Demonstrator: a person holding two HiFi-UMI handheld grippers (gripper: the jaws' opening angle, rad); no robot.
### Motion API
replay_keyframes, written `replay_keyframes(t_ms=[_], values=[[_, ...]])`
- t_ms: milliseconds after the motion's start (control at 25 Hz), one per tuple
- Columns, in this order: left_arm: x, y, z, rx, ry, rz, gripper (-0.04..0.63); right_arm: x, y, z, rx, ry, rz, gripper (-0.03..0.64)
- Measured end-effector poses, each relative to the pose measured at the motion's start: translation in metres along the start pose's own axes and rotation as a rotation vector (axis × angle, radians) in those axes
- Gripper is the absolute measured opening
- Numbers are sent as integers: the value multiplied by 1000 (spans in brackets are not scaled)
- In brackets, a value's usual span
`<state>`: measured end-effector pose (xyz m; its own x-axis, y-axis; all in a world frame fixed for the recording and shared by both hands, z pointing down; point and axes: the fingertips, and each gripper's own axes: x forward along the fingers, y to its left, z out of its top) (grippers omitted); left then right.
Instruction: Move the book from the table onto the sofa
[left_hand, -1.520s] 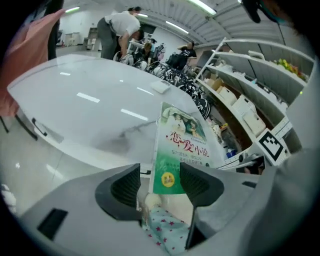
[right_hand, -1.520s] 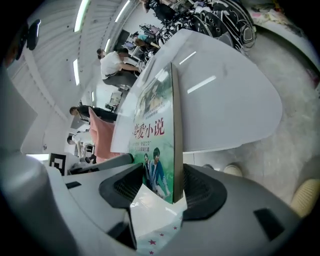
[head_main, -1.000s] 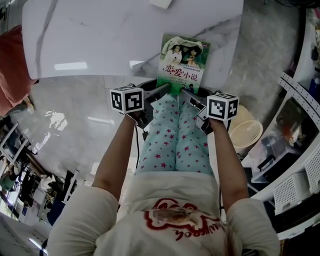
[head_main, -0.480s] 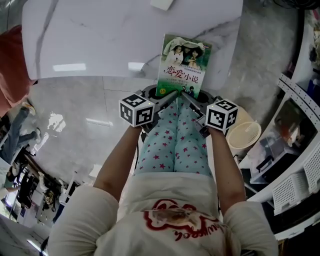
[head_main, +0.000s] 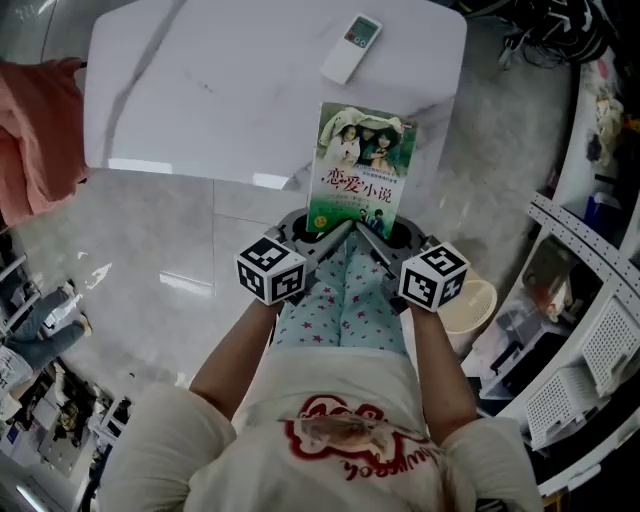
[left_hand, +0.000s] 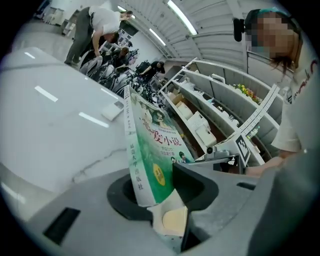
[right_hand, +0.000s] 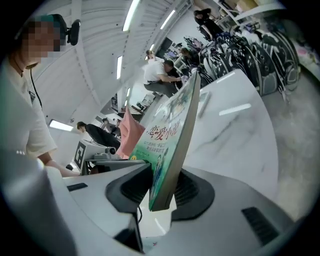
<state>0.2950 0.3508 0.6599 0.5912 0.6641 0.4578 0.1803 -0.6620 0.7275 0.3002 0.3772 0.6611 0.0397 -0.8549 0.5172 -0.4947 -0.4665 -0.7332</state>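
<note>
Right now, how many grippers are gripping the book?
2. The left gripper clamps the book at its near left corner, the right gripper at its near right corner. Both pairs of jaws have just been closing on it, the right easing slightly since.

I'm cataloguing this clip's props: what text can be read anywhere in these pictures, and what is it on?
"恋爱小说": the title on the book cover.
Smaller lines on the cover and the spine print: too small to read.
Red lettering on the shirt: distorted, unreadable.
Remote control: print too small to read.
</note>
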Motion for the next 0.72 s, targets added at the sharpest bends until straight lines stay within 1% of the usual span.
replay_keyframes(t_ms=[120, 200, 280, 400, 560, 720], values=[[1, -2, -15, 29, -95, -24, 135, -3, -3, -13, -95, -2, -13, 115], [-6, -13, -14, 66, -163, -24, 135, -12, 7, -12, -163, -12, -8, 114], [-21, -32, 5, 100, -221, -17, 135, -24, 30, 6, -223, -28, 4, 114], [-53, -62, 32, 126, -276, -5, 135, -41, 73, 29, -283, -41, 16, 115], [-88, -88, 62, 169, -366, 23, 135, -52, 117, 53, -383, -59, 53, 115], [-121, -112, 101, 174, -417, 44, 135, -62, 161, 88, -431, -46, 80, 115]])
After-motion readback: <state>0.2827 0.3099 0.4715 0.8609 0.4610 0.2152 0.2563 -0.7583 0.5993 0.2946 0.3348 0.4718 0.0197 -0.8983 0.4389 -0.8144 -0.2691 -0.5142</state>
